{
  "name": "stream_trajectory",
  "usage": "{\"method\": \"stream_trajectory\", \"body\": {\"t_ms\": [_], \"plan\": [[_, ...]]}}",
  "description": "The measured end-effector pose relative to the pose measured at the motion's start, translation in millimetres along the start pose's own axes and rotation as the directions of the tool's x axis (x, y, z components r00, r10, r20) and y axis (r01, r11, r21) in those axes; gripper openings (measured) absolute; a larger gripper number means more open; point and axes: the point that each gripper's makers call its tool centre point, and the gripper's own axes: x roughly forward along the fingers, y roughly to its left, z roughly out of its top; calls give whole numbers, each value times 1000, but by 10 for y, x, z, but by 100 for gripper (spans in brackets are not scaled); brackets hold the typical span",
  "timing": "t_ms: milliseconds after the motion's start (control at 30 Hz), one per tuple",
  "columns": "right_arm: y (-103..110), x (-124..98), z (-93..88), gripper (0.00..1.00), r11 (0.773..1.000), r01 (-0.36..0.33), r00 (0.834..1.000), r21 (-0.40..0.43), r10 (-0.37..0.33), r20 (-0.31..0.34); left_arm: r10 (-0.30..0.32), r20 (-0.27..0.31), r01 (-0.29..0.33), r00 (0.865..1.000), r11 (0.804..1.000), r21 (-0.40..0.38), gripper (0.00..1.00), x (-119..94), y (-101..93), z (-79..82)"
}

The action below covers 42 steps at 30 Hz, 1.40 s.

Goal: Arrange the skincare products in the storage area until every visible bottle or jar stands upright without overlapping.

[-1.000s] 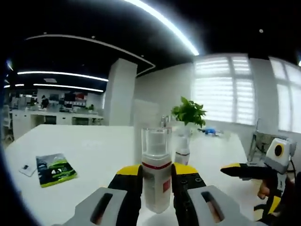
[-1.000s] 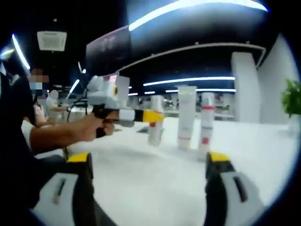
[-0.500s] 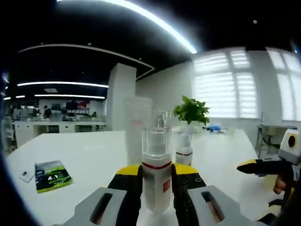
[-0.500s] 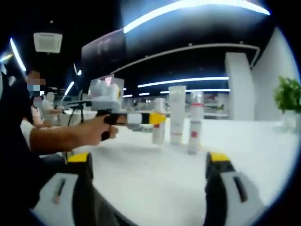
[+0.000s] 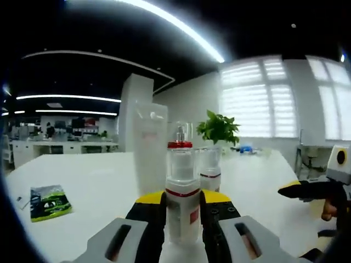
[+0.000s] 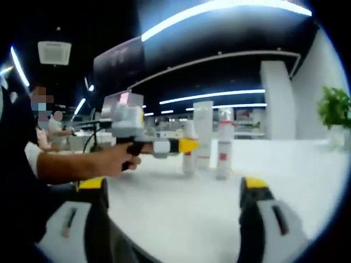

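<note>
Left gripper view, left to right: a green packet (image 5: 49,202) lies at 9 o'clock on the white bench (image 5: 98,186); the left tool (image 5: 182,211) clamps an upright clear-capped bottle (image 5: 182,203) at 6 o'clock, a tall white tube (image 5: 150,147) behind; right tool (image 6: 175,192) gapes, empty

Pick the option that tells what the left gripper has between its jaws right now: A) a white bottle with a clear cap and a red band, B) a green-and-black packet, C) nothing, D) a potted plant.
A: in the left gripper view the left gripper is shut on the white bottle, upright between its jaws, clear cap and red band showing.
</note>
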Motion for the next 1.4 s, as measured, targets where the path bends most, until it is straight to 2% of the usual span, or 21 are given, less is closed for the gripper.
{"method": "stream_trajectory", "body": {"t_ms": [100,233,1000,1267,1333,1400], "plan": [[-13,-3,13,100,1000,1,1000,8,-1,9,0,-2,0,1000,1000,21,23,27,11,-31],[-17,-5,19,100,999,-13,1000,44,12,20,-14,3,14,1000,1000,-9,23,46,4,-51],[-14,-12,22,100,999,-10,1000,45,9,26,-7,36,4,999,996,85,24,112,29,-46],[-12,-18,8,99,999,-10,1000,46,9,23,-11,21,9,1000,996,91,24,121,31,-80],[-9,-21,7,99,999,-10,1000,45,9,23,-16,-9,16,1000,996,84,25,128,24,-135],[-10,-24,8,99,999,-10,1000,45,9,23,-15,-16,17,1000,995,99,27,125,10,-150]]}}
